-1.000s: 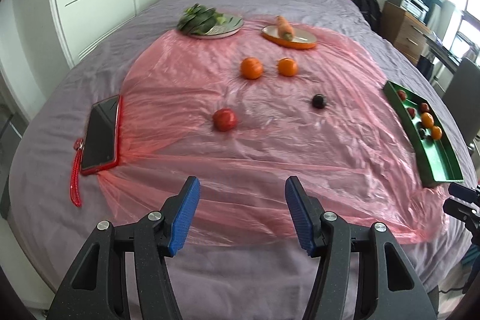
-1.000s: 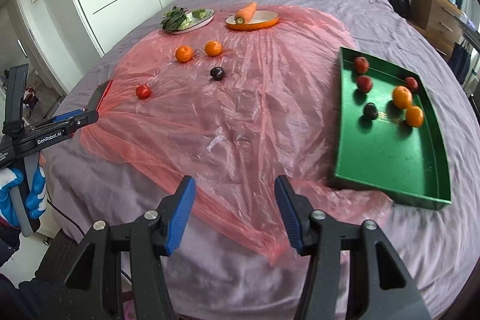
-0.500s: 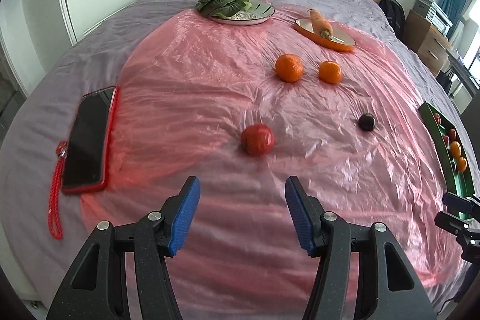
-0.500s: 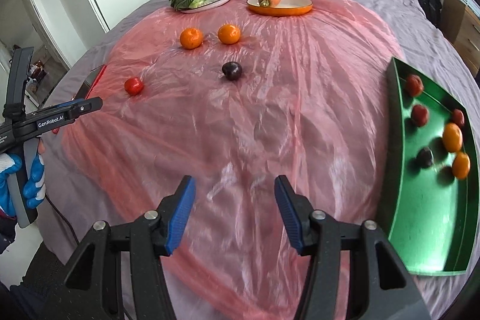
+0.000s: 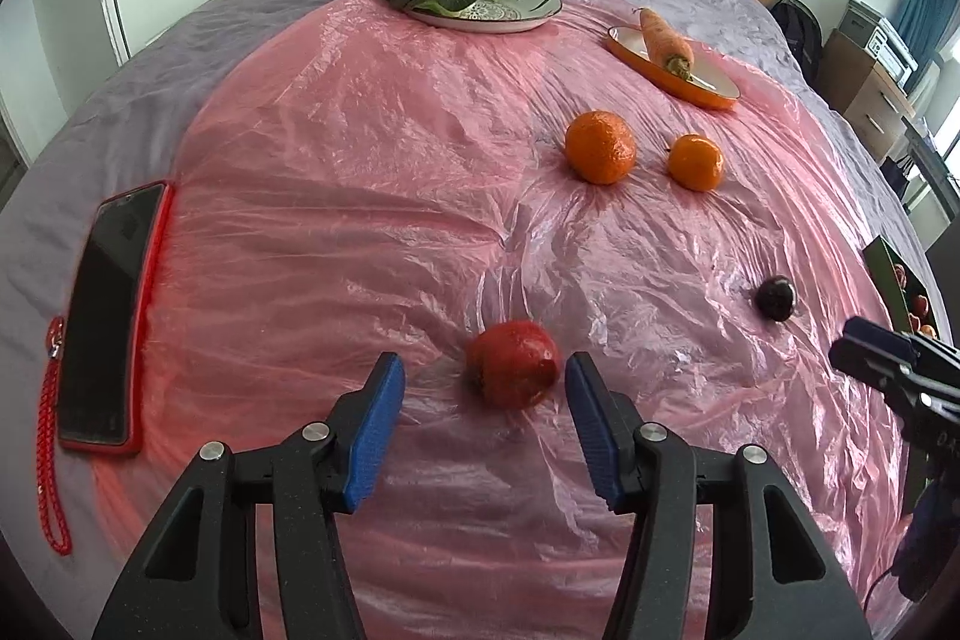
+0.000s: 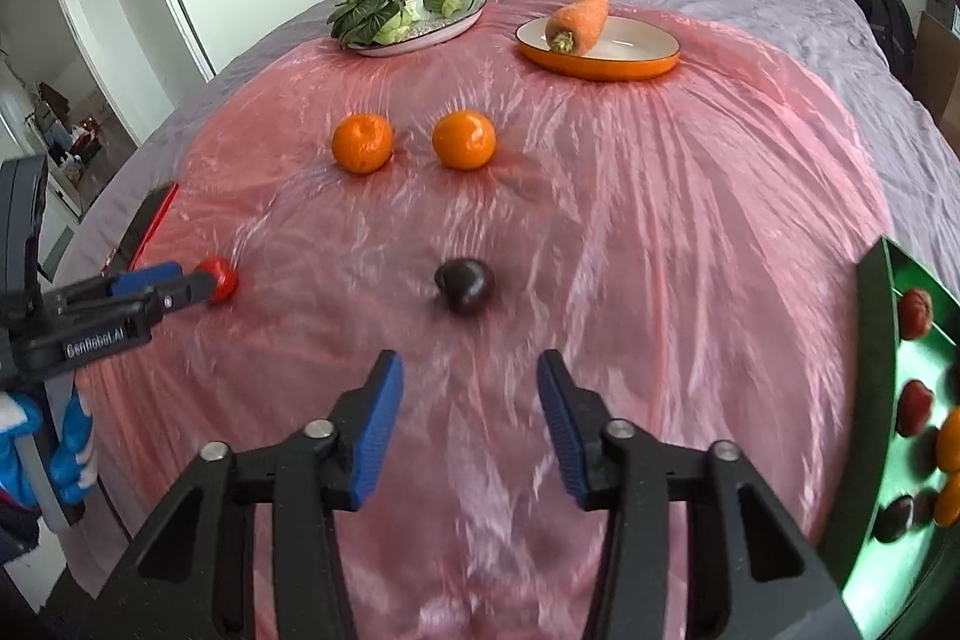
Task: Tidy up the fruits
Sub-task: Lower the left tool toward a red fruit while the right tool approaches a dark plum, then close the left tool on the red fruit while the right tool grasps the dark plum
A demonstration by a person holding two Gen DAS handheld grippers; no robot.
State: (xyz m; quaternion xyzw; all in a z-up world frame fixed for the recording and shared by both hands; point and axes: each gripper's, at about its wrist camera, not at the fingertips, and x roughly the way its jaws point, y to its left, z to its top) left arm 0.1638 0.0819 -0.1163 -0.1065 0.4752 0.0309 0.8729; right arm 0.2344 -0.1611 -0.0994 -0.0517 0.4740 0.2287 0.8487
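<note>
A red fruit (image 5: 513, 364) lies on the pink plastic sheet (image 5: 360, 220) between the blue pads of my left gripper (image 5: 483, 382). The jaws are closing; the left pad stands clear of the fruit and the right pad is near it. The right wrist view shows the left gripper (image 6: 207, 280) reaching the same red fruit (image 6: 225, 277). A dark plum (image 6: 465, 285) sits just ahead of my right gripper (image 6: 470, 376), whose jaws are closing with nothing between them. Two oranges (image 6: 362, 142) (image 6: 464, 140) lie farther back. A green tray (image 6: 873, 400) at the right holds several fruits.
A phone in a red case (image 5: 105, 322) lies at the sheet's left edge. At the back stand a plate of leafy greens (image 5: 480, 10) and an orange dish with a carrot (image 5: 672, 64). A blue-gloved hand (image 6: 66, 448) holds the left gripper. White wardrobe doors stand left of the bed.
Both grippers have moved forward and down over the sheet. The left one's tips now flank the red fruit. The right one's jaws have narrowed and the plum is nearer.
</note>
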